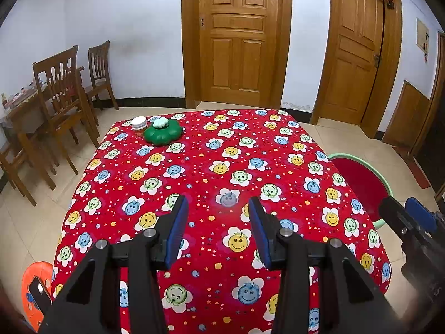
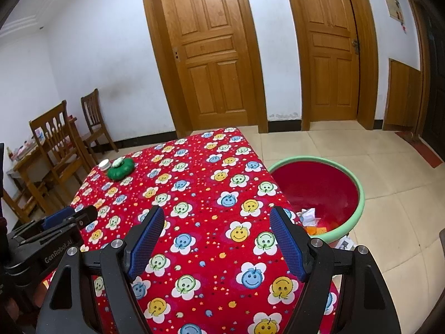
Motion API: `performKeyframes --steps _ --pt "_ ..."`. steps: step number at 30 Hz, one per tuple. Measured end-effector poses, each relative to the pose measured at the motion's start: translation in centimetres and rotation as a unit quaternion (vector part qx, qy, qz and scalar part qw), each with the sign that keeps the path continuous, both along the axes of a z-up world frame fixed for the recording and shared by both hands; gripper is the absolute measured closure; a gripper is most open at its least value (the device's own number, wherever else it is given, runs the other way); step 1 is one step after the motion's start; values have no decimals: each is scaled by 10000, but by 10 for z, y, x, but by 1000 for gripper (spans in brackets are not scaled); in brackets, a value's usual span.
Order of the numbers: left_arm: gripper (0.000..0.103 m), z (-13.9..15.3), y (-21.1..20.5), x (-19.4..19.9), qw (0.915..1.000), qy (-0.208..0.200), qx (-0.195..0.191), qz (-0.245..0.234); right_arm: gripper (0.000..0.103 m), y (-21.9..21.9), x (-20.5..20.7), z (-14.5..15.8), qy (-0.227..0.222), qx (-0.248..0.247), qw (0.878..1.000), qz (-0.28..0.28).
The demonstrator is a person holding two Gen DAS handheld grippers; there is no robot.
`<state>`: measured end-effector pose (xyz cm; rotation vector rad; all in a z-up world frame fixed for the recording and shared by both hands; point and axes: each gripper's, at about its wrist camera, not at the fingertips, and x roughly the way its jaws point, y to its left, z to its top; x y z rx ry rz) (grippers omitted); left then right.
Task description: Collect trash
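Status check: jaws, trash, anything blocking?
Left gripper and right gripper: jaws open, empty. Trash in basin. On table: green box, white jar. Nothing blocking.

Jar beside container on table; basin right.

Bright, even indoor light with soft shadows; sharp centres, heavy fisheye bending and dark vignetted corners at the edges

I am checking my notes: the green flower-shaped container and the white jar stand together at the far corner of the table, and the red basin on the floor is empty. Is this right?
Not entirely. The red basin is not empty: the right wrist view shows paper and orange scraps inside. The green flower-shaped container and white jar do stand together at the far corner of the table.
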<state>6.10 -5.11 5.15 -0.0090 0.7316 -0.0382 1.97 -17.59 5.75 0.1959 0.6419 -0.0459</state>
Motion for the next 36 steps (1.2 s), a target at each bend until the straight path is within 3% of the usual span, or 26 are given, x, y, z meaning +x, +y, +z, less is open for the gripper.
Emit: performKeyframes --steps 36 --pt "58 1 -1 -2 10000 -11 22 15 24 0 0 2 -18 -6 10000 32"
